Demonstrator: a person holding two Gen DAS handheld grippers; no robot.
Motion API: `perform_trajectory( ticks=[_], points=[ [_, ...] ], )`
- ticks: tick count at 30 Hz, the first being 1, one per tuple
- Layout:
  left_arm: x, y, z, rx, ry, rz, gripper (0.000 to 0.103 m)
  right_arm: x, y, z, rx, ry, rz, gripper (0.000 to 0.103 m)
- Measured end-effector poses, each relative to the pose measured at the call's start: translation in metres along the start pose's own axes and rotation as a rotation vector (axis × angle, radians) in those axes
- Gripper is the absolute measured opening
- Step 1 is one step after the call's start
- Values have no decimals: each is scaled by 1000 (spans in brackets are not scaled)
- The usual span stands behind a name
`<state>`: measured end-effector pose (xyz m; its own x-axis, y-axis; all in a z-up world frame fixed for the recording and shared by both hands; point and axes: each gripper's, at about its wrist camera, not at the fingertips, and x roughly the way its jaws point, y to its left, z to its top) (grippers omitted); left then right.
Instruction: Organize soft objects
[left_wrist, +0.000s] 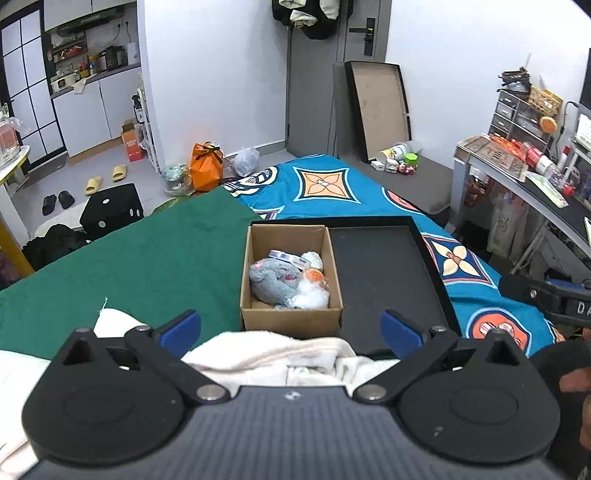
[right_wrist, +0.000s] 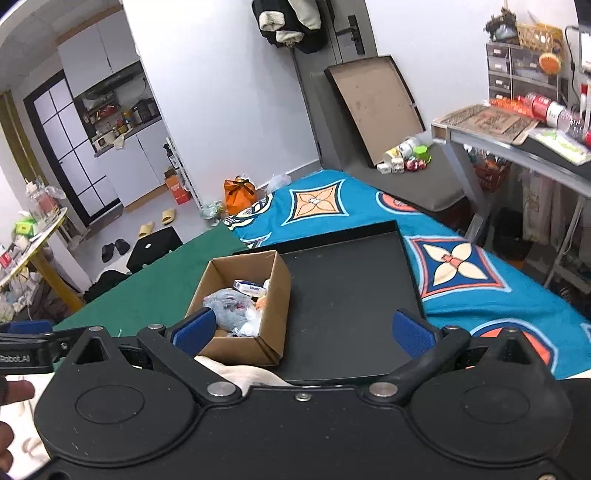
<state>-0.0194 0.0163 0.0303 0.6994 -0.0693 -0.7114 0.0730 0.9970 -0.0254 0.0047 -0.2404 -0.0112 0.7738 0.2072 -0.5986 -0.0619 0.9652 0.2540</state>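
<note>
The bed (left_wrist: 332, 184) is covered on the left by a green cloth (left_wrist: 129, 258) and on the right by a blue patterned sheet. On it a black tray (left_wrist: 384, 273) is set, with its long axis running from near to far. An open box (left_wrist: 288, 317) stands in the tray's left part, against the left rim. The box holds a grey plush (left_wrist: 273, 280) lying on its side with its length roughly across the box; which way its head points cannot be told. Beside it, white and orange soft pieces and a small packet are seen. The right part of the tray is bare.

At the near edge a white towel (left_wrist: 266, 354) lies crumpled, spread left to right, its far edge touching or just short of the box.

The left claw (left_wrist: 291, 328) is seen wide open above the towel, with nothing gripped between its blue pads (left_wrist: 184, 328). The right claw (right_wrist: 303, 334) is likewise wide open and empty, held over the tray's near rim (right_wrist: 332, 380).

The step in hand is judged to be a pause between placements, with the small items already boxed and the towel not yet dealt with. The next move is judged to call for the towel to be gripped along its near-side folds, probably by both claws, and laid flat into the bare right part of the tray.
</note>
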Motion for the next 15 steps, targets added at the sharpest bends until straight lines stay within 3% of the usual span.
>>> perform_trajectory(
  ticks=[15],
  points=[
    [-54,-13,-19,23,-83,5,103,-44,-5,-8,-3,-36,1,103]
  ],
)
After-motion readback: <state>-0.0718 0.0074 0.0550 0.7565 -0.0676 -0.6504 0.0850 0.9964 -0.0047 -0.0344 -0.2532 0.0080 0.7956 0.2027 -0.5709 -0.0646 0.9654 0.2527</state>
